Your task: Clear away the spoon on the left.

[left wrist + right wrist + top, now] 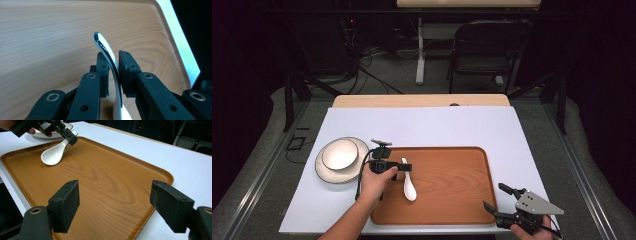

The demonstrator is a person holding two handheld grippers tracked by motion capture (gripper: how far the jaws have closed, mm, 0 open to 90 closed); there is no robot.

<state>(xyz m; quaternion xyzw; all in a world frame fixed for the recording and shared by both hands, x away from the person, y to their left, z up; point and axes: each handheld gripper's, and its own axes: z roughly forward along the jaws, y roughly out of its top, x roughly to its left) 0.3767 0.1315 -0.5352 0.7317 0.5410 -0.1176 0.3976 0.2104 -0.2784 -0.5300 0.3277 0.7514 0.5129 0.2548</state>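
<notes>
A white-covered table [422, 125] stood in a dark room, with a black folding chair [484, 47] and floor cables beyond its far edge. On the table lay a rectangular brown wooden tray with rounded corners [452, 185].

The left gripper [401, 168] had its two black jaws clenched on the curved handle of a white ceramic soup spoon [408, 182]; in the left gripper view the pads [125, 70] pressed that handle [107, 52] from both sides, with the tray's wood grain behind. The spoon's bowl rested on the tray near the tray's nine o'clock edge, and the handle pointed toward twelve o'clock. The left hand [377, 181] wrapped the gripper body from the tray's left rim.

At nine o'clock of the tray, off it, a small white bowl [340, 153] sat on a white round plate with a dark rim [324, 170].

The right gripper [502, 200] hung at the tray's five o'clock corner, jaws spread wide and empty, pointing toward ten o'clock. The right gripper view showed its pads [66, 203] apart over the tray [105, 182], with the spoon [53, 153] far off.
</notes>
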